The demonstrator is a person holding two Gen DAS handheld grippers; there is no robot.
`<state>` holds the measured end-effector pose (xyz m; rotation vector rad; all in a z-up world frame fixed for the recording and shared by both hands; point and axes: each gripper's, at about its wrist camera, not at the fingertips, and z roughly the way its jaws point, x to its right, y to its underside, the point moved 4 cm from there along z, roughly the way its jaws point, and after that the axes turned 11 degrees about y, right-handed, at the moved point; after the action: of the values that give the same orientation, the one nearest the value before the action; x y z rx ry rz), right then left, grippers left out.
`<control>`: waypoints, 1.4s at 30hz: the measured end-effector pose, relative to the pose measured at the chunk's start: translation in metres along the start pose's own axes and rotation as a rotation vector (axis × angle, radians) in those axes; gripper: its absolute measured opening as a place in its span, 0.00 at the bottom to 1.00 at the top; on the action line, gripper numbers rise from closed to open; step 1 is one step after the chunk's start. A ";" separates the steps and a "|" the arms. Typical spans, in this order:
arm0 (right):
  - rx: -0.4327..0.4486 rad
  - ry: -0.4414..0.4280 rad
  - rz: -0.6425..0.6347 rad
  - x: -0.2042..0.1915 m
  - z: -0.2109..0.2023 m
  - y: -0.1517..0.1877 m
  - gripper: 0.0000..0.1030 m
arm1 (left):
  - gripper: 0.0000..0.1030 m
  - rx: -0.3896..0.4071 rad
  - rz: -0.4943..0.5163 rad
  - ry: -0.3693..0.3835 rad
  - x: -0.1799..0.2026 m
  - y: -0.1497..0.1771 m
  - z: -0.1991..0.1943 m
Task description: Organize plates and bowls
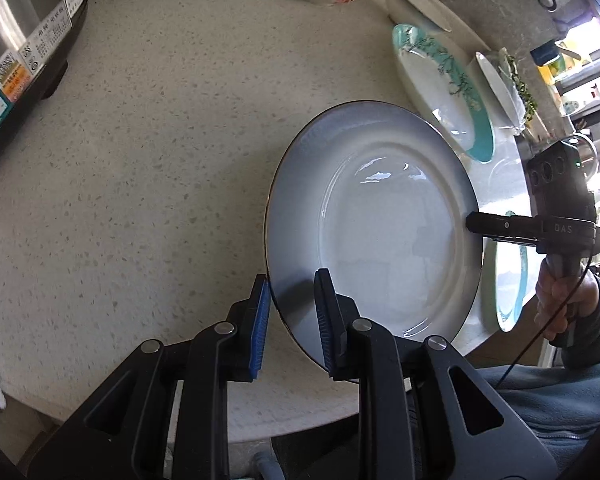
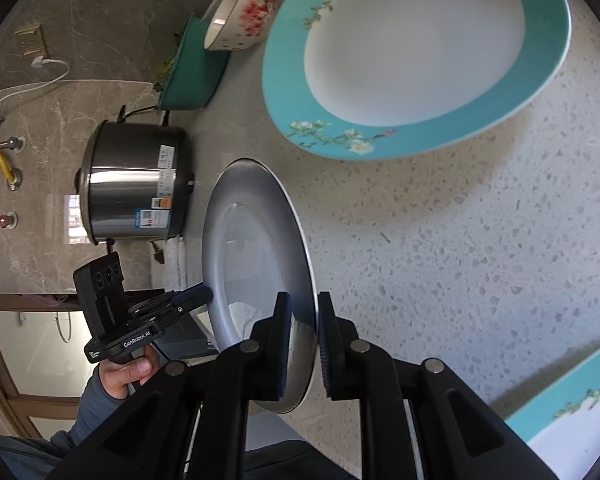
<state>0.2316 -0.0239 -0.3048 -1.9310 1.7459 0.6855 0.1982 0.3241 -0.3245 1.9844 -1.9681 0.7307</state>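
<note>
**Desk:** What sits at the centre?

**Photographer:** A grey-white plate (image 1: pixel 380 232) with a thin dark rim, held over the speckled countertop (image 1: pixel 160 140) by its two opposite edges. The left gripper (image 1: pixel 292 316) has its blue pads clamped on the near rim; the right gripper (image 2: pixel 304 344) pinches the far rim, with the plate's edge running between its jaws.

**Desk:** Who holds them?

**Photographer:** A person: a hand (image 1: pixel 560 300) in a grey-blue sleeve grips the right tool's handle, another hand (image 2: pixel 128 372) the left's.

**Desk:** And around it?

**Photographer:** A teal-rimmed plate with blossom sprigs (image 2: pixel 416 52) lies on the counter beyond; another of that pattern (image 2: pixel 572 412) sits near the right gripper. Further plates line the counter's far side. A white bowl with red flowers (image 2: pixel 240 16) stands beside a green basin (image 2: pixel 192 76). A steel rice cooker (image 2: pixel 136 184) stands against the marble wall.
</note>
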 end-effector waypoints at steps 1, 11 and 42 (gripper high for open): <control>0.003 0.009 0.003 -0.001 0.003 0.000 0.15 | 0.20 -0.002 0.002 -0.001 -0.003 -0.001 0.002; 0.048 0.124 -0.025 0.000 0.007 0.002 0.18 | 0.21 -0.014 0.066 -0.039 -0.001 -0.017 0.027; 0.345 0.524 -0.280 -0.039 -0.023 0.036 0.58 | 0.63 0.156 0.169 -0.181 0.054 -0.022 0.030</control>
<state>0.1943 -0.0119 -0.2623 -2.1560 1.6730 -0.2338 0.2233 0.2636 -0.3189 2.0551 -2.2703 0.7905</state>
